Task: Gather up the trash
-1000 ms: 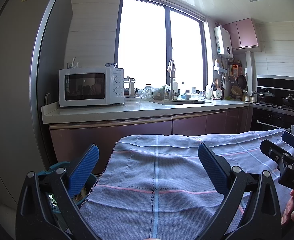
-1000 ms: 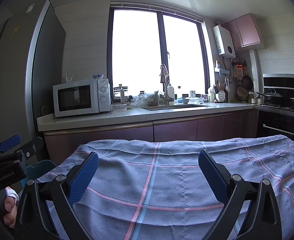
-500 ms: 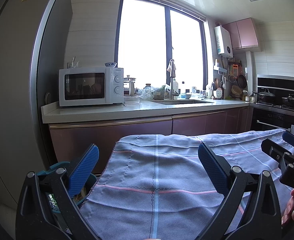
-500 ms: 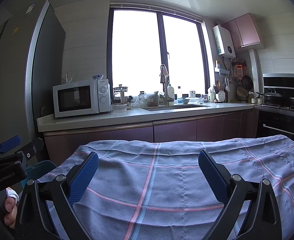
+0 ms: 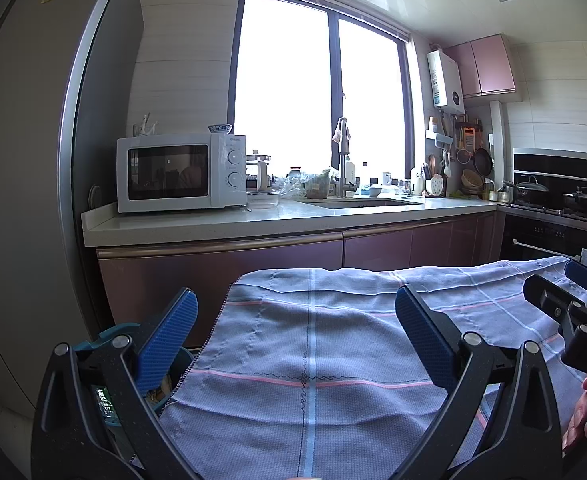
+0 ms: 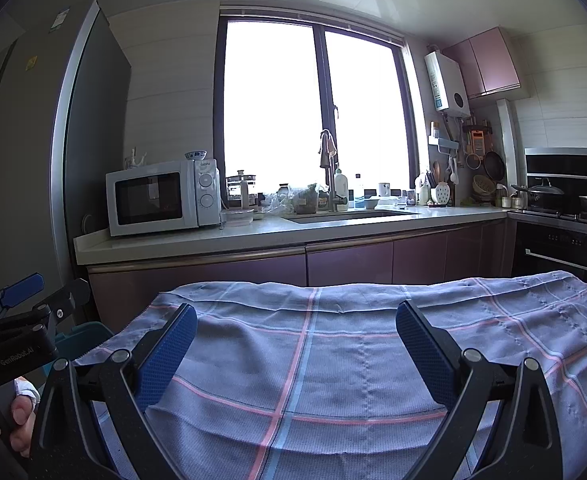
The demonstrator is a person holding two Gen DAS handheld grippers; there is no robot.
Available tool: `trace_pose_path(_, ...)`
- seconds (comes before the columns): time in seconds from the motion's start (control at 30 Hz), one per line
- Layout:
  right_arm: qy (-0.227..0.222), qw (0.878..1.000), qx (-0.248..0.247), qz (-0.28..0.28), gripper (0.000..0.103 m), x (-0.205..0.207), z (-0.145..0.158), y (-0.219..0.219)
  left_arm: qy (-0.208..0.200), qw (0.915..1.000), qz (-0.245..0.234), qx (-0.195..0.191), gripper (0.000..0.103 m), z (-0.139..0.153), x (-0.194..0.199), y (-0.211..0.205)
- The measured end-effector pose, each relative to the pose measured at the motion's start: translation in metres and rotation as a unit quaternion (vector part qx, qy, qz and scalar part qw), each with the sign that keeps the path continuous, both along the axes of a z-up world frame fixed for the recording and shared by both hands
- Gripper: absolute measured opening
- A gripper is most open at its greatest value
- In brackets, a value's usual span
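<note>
Left gripper (image 5: 296,334): jaws spread wide, blue pads empty; held above the near left part of the checked cloth.
Right gripper (image 6: 296,336): jaws also spread wide, nothing between the pads; held above the middle of the cloth.
Cross-views: right gripper's fingers show at the right edge of the left wrist view; left gripper shows at the left edge of the right wrist view.
Hands: fingertips of one hand (image 5: 585,420) at the right edge, left wrist view; a thumb with a white wrap beside it (image 6: 23,404) under the left gripper's body, right wrist view.
Checked cloth (image 5: 313,360): grey-blue with pink and pale blue lines, lies rumpled over a surface, far edge folded.
Trash: no loose trash can be made out on the cloth.
Teal bin (image 5: 109,334): low at the cloth's left edge, behind the left gripper's left finger; something with green print lies inside, too hidden to name.
Counter (image 5: 253,220): far side, runs left to right.
Microwave (image 5: 181,172): white, on the counter's left end; a bowl on top.
Sink (image 5: 365,202): under the window, right of the microwave.
Fridge (image 5: 33,160): tall, grey, far left.
</note>
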State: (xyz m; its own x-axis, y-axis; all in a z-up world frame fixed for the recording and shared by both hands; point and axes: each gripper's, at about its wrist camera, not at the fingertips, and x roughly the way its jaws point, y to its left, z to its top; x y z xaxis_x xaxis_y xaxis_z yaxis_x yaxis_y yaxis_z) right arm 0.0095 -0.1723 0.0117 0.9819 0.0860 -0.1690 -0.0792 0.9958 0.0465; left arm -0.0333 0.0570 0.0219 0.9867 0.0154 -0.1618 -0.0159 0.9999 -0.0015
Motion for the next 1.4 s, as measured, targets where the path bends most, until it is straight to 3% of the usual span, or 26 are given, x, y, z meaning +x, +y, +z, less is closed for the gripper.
trace_pose_path(1.4, 0.002, 1.000, 0.002, -0.006, 0.096, -0.0050, -0.0029, -0.0013, 0.009, 1.0000, -0.004, 0.001, 0.097, -0.0069, 0.0064, -0.0059)
